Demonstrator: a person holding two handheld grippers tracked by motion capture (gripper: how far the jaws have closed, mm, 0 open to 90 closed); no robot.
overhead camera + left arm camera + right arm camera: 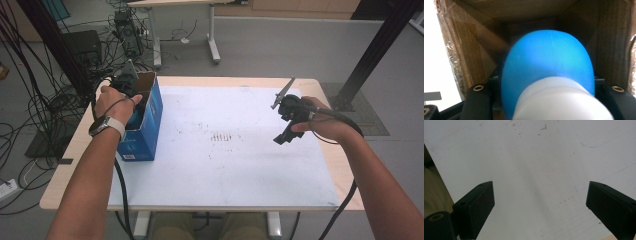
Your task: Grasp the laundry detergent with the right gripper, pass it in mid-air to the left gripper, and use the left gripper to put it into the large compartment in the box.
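Observation:
My left gripper [131,96] reaches down into an open blue cardboard box [151,127] at the table's left edge. In the left gripper view a blue bottle [549,60] with a white cap [559,100] sits between the two black jaws of the left gripper [547,90], which is shut on it. The box's brown inner walls [474,45] surround the bottle. My right gripper [286,134] hovers over the right side of the white mat [230,150]. In its own view the right gripper [540,202] is open, with bare mat between its jaws.
The mat covers most of a light wooden table [65,170]. Cables [30,115] lie on the floor to the left. A black frame post [372,55] rises at the back right, and another table's legs [212,40] stand behind.

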